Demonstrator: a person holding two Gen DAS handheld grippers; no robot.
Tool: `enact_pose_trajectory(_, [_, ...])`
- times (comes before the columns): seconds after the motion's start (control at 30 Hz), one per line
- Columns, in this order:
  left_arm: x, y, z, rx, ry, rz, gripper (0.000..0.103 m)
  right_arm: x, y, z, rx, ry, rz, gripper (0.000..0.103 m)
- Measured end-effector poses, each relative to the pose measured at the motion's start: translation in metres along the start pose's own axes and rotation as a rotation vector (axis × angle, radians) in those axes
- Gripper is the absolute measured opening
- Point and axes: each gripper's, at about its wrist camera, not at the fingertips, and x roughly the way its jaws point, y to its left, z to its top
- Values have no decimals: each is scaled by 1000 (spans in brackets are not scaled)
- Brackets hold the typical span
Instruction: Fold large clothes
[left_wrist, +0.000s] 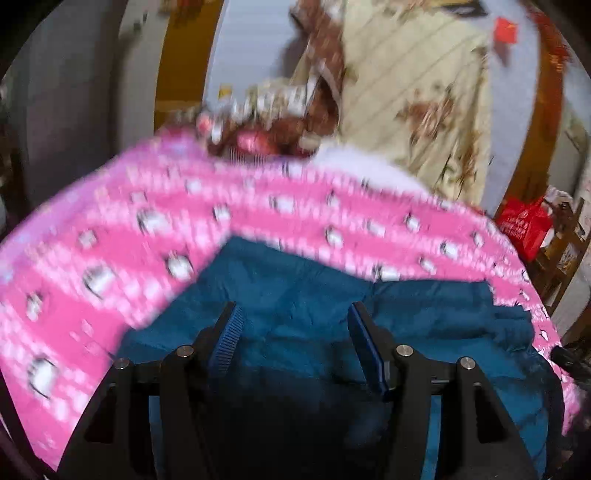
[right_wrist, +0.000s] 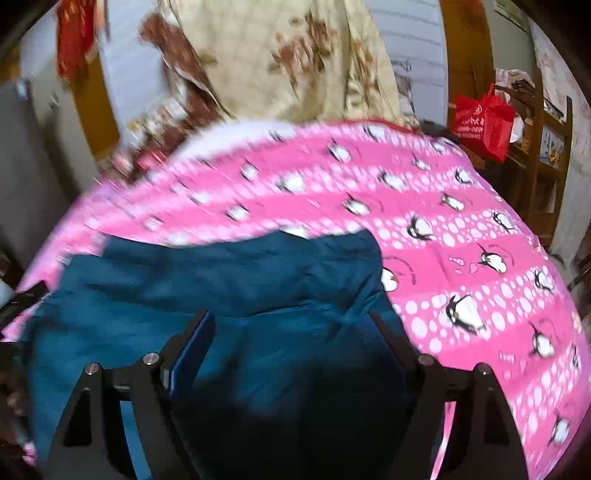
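Note:
A large teal padded garment (left_wrist: 295, 295) lies spread on a bed with a pink penguin-print cover (left_wrist: 110, 236). My left gripper (left_wrist: 293, 314) is open above the garment, its blue-padded fingers (left_wrist: 231, 332) wide apart with nothing between them. In the right wrist view the same teal garment (right_wrist: 221, 280) lies on the pink cover (right_wrist: 461, 229). My right gripper (right_wrist: 291, 321) is open over the garment's right part, empty. Both views are motion-blurred.
A cream floral curtain (left_wrist: 417, 92) hangs behind the bed. A red bag (right_wrist: 484, 122) sits on a wooden shelf (right_wrist: 546, 158) at the right. Cluttered items (left_wrist: 258, 110) lie at the bed's far edge. A grey cabinet (right_wrist: 22, 155) stands at the left.

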Motion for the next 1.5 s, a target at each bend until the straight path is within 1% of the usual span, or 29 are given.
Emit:
enact_pose_trajectory(0.07, [-11, 0, -6, 23, -37, 49, 38, -31, 14, -14, -5, -22, 39, 85])
enact_pose_trajectory(0.1, [-12, 1, -9, 20, -37, 49, 37, -48, 22, -28, -23, -44, 39, 85])
enact_pose_trajectory(0.17, [-13, -4, -19, 20, -9, 18, 37, -74, 31, -56, -56, -74, 15, 85])
enact_pose_trajectory(0.23, [-15, -18, -27, 20, 12, -23, 37, -102, 36, -89, -69, -101, -19, 85])
enact_pose_trajectory(0.27, [-15, -27, -31, 21, 28, -41, 37, -111, 33, -102, -55, -95, -29, 85])
enact_pose_trajectory(0.33, [-11, -44, -39, 27, 71, -37, 38, -124, 24, -125, -11, -65, -20, 85])
enact_pose_trajectory(0.37, [-13, -50, -44, 24, 76, -35, 38, -131, 19, -136, 20, -52, -17, 85])
enact_pose_trajectory(0.43, [-18, -65, -52, 15, 62, -21, 38, -149, 12, -156, 63, -36, -26, 85])
enact_pose_trajectory(0.47, [-21, -69, -54, 9, 50, -12, 38, -162, 10, -168, 78, -33, -45, 85])
enact_pose_trajectory(0.57, [-35, -80, -64, -33, -4, 21, 38, -185, 11, -187, 52, -19, -100, 85])
enact_pose_trajectory(0.6, [-41, -83, -67, -53, -25, 32, 38, -194, 11, -193, 39, -11, -135, 85])
enact_pose_trajectory(0.63, [-50, -89, -71, -76, -54, 23, 37, -200, 9, -194, 35, -9, -154, 85])
enact_pose_trajectory(0.67, [-54, -93, -72, -86, -65, 10, 37, -211, 8, -197, 34, -14, -178, 85])
enact_pose_trajectory(0.73, [-68, -111, -82, -99, -95, -48, 37, -233, 7, -202, 35, -30, -206, 85])
enact_pose_trajectory(0.77, [-70, -119, -84, -95, -93, -60, 37, -242, 6, -204, 34, -34, -214, 85])
enact_pose_trajectory(0.8, [-71, -132, -86, -95, -55, -86, 37, -250, 5, -205, 34, -38, -227, 85])
enact_pose_trajectory(0.83, [-72, -140, -88, -100, -36, -118, 37, -259, 4, -206, 36, -44, -247, 85])
enact_pose_trajectory(0.87, [-76, -150, -90, -93, -44, -152, 37, -266, 2, -206, 41, -49, -262, 85])
enact_pose_trajectory(0.9, [-81, -161, -95, -65, -71, -158, 37, -273, 2, -207, 44, -53, -268, 85])
enact_pose_trajectory(0.93, [-84, -176, -99, -40, -82, -147, 37, -279, 2, -208, 44, -56, -273, 85])
enact_pose_trajectory(1.0, [-88, -190, -106, -26, -109, -191, 37, -287, 3, -208, 37, -50, -284, 85])
enact_pose_trajectory(1.03, [-90, -206, -111, 52, -137, -180, 37, -294, 4, -209, 32, -51, -290, 85])
enact_pose_trajectory(1.07, [-91, -215, -114, 105, -157, -176, 37, -297, 6, -210, 30, -51, -289, 85])
enact_pose_trajectory(1.13, [-90, -222, -116, 147, -178, -187, 37, -306, 9, -213, 25, -59, -285, 85])
enact_pose_trajectory(1.2, [-88, -226, -117, 169, -186, -158, 37, -310, 12, -216, 28, -69, -277, 85])
enact_pose_trajectory(1.27, [-85, -228, -118, 182, -173, -160, 37, -310, 10, -221, 39, -57, -268, 85])
enact_pose_trajectory(1.4, [-92, -232, -123, 201, -197, -153, 37, -315, 14, -229, 32, -45, -262, 85])
enact_pose_trajectory(1.5, [-94, -233, -126, 208, -203, -148, 37, -329, 19, -228, 3, -66, -271, 85])
